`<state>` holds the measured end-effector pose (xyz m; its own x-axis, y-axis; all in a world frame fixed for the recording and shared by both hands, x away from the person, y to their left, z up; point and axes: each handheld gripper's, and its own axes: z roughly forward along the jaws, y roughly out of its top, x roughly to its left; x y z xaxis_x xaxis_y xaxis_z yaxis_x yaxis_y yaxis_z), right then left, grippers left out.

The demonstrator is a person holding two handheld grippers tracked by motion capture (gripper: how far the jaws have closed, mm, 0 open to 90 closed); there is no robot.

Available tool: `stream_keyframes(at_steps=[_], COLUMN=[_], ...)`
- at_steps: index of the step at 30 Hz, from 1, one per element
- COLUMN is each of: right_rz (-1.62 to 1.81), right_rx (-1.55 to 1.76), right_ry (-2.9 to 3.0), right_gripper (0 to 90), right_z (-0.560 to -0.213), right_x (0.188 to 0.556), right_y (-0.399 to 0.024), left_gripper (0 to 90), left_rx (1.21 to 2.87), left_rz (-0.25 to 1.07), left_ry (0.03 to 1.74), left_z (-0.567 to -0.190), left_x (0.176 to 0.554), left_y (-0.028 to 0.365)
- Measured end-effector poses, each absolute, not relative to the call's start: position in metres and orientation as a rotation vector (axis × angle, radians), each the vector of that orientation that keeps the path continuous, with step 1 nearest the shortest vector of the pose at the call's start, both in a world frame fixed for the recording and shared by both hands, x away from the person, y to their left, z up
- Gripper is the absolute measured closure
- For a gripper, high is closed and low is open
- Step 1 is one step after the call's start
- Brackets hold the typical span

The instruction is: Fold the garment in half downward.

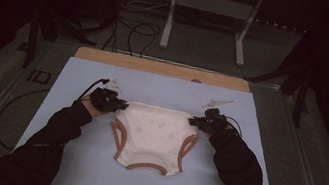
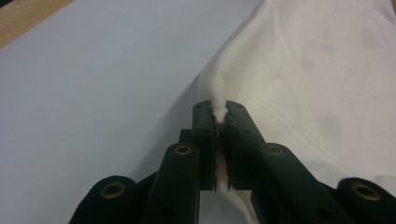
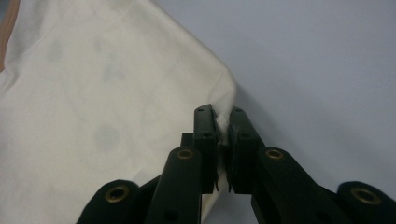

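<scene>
A cream baby garment (image 1: 153,133) with brown-trimmed leg openings lies spread on a pale blue mat (image 1: 78,78). My left gripper (image 1: 122,105) is shut on the garment's far left corner. In the left gripper view the cloth (image 2: 299,70) is pinched between the closed jaws of my left gripper (image 2: 219,116). My right gripper (image 1: 194,122) is shut on the far right corner. The right gripper view shows my right gripper (image 3: 223,122) with a fold of the cloth (image 3: 102,116) squeezed between its black jaws. Dark sleeves reach in from below.
The mat rests on a wooden board (image 1: 161,67) whose far edge shows. Cables (image 1: 134,34) lie on the grey floor behind, beside a white metal stand (image 1: 207,18). A dark cable (image 1: 4,111) loops off the mat's left side.
</scene>
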<state>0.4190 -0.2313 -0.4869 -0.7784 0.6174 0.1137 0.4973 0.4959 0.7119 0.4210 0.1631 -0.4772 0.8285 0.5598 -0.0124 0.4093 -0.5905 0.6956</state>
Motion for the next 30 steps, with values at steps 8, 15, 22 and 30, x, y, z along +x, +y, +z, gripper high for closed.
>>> stream_keyframes(at_steps=[8, 15, 22, 30], right_rz=[1.126, 1.133, 1.104, 1.089], right_rx=[1.026, 1.064, 1.089, 1.107], right_ry=[2.554, 2.533, 2.54, 2.548], right_gripper=[84.4, 84.3, 84.3, 84.3], right_z=[-0.49, -0.492, -0.496, -0.496], right_x=[0.436, 0.447, 0.457, 0.468], right_y=[-0.23, -0.231, -0.23, -0.226], left_gripper=[84.0, 83.9, 83.9, 83.8], left_rx=[2.273, 2.263, 2.288, 2.312], left_rz=[0.268, 0.268, 0.272, 0.272], left_ry=[0.736, 0.763, 0.783, 0.799], left_z=[-0.482, -0.489, -0.497, -0.502], left_x=[0.438, 0.449, 0.462, 0.477], left_y=[0.162, 0.161, 0.157, 0.156])
